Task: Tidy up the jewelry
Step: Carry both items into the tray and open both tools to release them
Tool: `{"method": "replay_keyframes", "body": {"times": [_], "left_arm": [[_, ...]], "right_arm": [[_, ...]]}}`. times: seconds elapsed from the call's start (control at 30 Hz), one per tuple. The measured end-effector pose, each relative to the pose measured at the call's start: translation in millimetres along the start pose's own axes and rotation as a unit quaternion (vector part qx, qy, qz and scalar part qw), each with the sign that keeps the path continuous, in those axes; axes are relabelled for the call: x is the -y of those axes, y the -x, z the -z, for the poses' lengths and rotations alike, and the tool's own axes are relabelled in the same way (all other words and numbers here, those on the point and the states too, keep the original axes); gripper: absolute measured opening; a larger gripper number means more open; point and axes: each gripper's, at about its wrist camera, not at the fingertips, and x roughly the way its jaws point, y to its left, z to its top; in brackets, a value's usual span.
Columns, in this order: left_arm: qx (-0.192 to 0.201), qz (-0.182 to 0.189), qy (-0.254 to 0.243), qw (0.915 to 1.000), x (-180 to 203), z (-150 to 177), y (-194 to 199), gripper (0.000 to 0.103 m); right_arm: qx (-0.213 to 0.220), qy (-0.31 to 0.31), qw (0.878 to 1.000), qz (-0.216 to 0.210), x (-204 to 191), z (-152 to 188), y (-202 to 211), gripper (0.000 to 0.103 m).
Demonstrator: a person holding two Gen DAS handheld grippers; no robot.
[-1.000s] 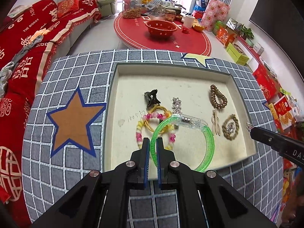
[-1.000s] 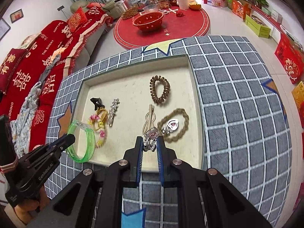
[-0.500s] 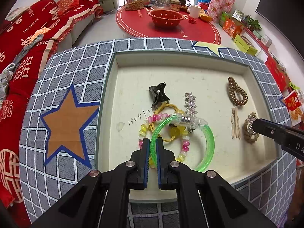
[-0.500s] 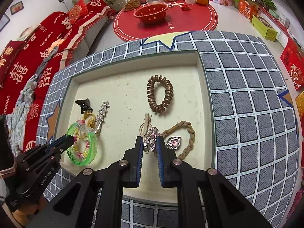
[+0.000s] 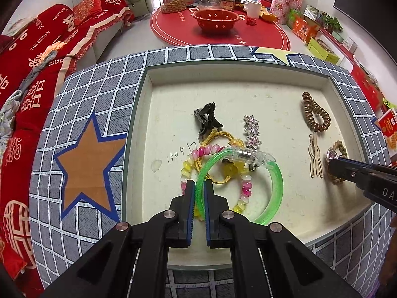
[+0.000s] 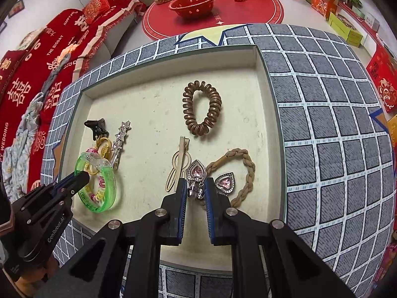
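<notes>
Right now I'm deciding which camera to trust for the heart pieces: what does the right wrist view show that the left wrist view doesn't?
Only the right wrist view: the right tongs shut on a pink heart earring, and a second heart earring lying beside the braided tan band.

Only the left wrist view: the left tongs shut on the green bangle, handwritten digits on the tray floor, the pink-yellow bead bracelet in full.

Both: the tray, brown coil hair tie, star clip, black claw clip.
</notes>
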Motion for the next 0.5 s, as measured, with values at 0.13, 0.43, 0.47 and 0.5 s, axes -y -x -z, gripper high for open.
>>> {"method": "replay_keyframes", "body": {"times": [0.13,0.43,0.47,0.5], "left_arm": [[0.002,-0.008,-0.002,1.0,0.2,-0.3,3.3,0.02],[0.014,-0.013,-0.002,0.9998,-1.1,2.7,16.8,0.02],[0.017,-0.015,-0.003,0.9997,-1.2,2.6,18.8,0.029],[0.022,-0.013,-0.004,0.9997,-1.9,1.8,20.8,0.043]], "right_arm": [[-0.007,-0.003,1.0,-0.006,-1.8,-1.9,-2.1,0.036],[0.022,-0.017,0.999,-0.035,-4.0,0.0,18.8,0.059],[0.026,-0.02,0.999,-0.038,-4.0,0.8,22.4,0.059],[0.028,-0.021,0.999,-0.039,-4.4,0.7,24.1,0.059]]}}
